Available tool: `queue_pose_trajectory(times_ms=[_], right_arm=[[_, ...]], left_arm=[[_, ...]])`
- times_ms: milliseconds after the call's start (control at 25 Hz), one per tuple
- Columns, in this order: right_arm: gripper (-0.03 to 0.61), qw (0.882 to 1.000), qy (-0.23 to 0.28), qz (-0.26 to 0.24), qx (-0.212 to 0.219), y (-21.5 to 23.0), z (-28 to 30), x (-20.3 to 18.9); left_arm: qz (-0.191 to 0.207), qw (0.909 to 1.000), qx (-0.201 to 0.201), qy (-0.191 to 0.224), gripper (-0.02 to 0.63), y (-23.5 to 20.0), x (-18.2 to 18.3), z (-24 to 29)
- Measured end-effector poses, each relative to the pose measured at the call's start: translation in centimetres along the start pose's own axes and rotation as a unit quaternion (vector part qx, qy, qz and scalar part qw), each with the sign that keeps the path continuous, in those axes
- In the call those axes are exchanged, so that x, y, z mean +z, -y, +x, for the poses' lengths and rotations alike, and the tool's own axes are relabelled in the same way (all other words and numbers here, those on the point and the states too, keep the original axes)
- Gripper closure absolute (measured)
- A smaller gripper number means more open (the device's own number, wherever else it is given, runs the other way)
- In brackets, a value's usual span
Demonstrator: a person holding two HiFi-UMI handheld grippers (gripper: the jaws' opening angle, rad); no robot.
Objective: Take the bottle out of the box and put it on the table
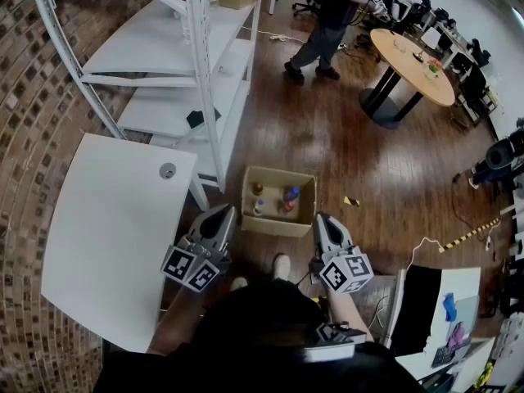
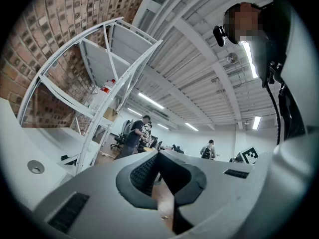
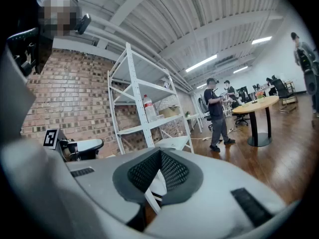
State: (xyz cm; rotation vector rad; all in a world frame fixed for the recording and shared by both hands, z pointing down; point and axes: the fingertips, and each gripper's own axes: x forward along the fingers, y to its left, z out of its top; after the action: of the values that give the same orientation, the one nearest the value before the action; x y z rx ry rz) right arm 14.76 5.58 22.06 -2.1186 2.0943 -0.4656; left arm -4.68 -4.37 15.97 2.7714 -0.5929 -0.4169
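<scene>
An open cardboard box [image 1: 304, 188] stands on the wooden floor straight ahead of me, with several small bottles upright inside, among them a blue-capped one [image 1: 291, 193] and a red-capped one [image 1: 287, 207]. The white table [image 1: 115, 236] lies to the left of the box. My left gripper [image 1: 227, 211] hovers near the box's front left corner, and its jaws [image 2: 158, 153] meet at the tips with nothing between them. My right gripper [image 1: 321, 218] hangs by the front right corner, shut and empty [image 3: 160, 151]. Neither gripper touches the box or a bottle.
A white metal shelf rack [image 1: 205, 80] stands behind the table, and a bottle [image 3: 148, 107] sits on one of its shelves. A person [image 1: 327, 23] stands by a round wooden table [image 1: 413, 64] at the far right. A small yellow item [image 1: 350, 201] lies right of the box.
</scene>
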Motion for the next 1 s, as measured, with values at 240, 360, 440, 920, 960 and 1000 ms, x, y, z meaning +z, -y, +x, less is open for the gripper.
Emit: queue_pose_trajectory(times_ms=[240, 360, 440, 920, 960, 1000], right_arm=[[0.574, 0.998, 0.024, -0.033, 0.039, 2.4, 2.5, 4.7], [0.575, 0.997, 0.039, -0.042, 0.048, 5.3, 3.4, 6.9], [0.575, 0.998, 0.042, -0.028, 0.042, 7.9, 4.2, 7.2], [0.575, 0.996, -0.003, -0.021, 0.083, 14.6, 8.8, 6.6], [0.575, 0.996, -0.008, -0.017, 0.085, 15.0, 8.9, 6.1], [0.575, 0.996, -0.016, -0.011, 0.086, 15.3, 8.9, 5.4]], left_arm=[[0.021, 0.9994, 0.004, 0.026, 0.612, 0.3, 0.6, 4.1], [0.035, 0.9985, 0.013, 0.041, 0.612, 1.0, 1.3, 6.2], [0.050, 0.9977, 0.022, 0.039, 0.612, 1.2, 1.2, 7.6], [0.084, 0.9933, 0.076, 0.017, 0.612, 0.9, -1.2, 14.1], [0.083, 0.9931, 0.082, 0.010, 0.612, 0.9, -1.7, 14.3], [0.081, 0.9928, 0.089, 0.003, 0.612, 0.8, -2.4, 14.4]])
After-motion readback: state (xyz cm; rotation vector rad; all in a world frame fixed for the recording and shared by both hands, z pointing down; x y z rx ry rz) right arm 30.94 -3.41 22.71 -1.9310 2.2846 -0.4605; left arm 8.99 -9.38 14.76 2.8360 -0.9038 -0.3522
